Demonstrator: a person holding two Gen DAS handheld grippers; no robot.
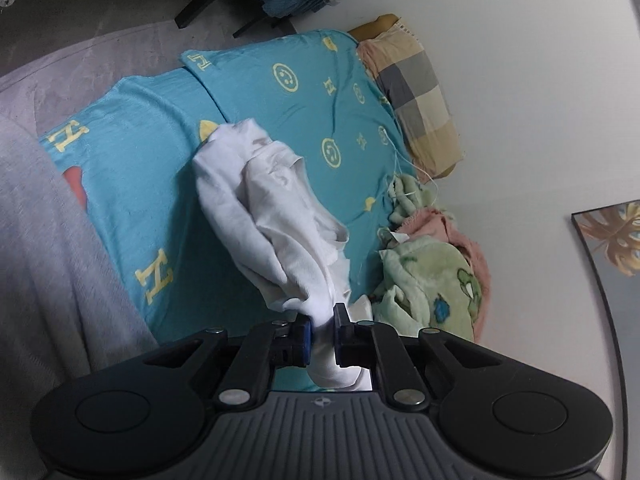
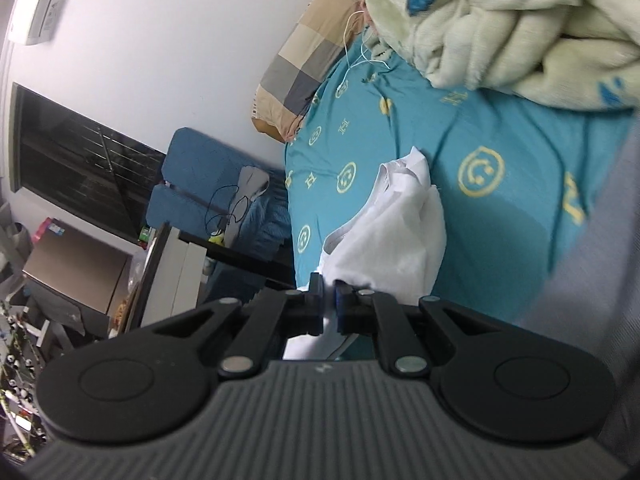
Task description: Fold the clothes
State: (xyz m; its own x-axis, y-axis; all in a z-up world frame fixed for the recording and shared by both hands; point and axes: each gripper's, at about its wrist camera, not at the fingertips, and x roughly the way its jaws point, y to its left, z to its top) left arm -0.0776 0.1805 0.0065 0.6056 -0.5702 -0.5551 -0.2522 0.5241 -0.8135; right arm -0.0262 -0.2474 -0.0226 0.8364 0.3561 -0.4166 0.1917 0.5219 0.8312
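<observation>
A white garment (image 1: 276, 208) hangs bunched over the teal bed sheet (image 1: 132, 184). My left gripper (image 1: 323, 326) is shut on one end of it, with cloth pinched between the fingers and a fold drooping below them. In the right wrist view my right gripper (image 2: 329, 302) is shut on another part of the same white garment (image 2: 400, 236), which spreads from the jaws out onto the teal sheet (image 2: 500, 208). The garment is crumpled, and I cannot tell which edges are held.
A green and pink fleece blanket (image 1: 432, 276) is heaped near the wall, also seen in the right wrist view (image 2: 500, 24). A checked pillow (image 1: 416, 96) lies at the bed's head. A blue chair (image 2: 208, 184) and cluttered desk (image 2: 72, 264) stand beside the bed.
</observation>
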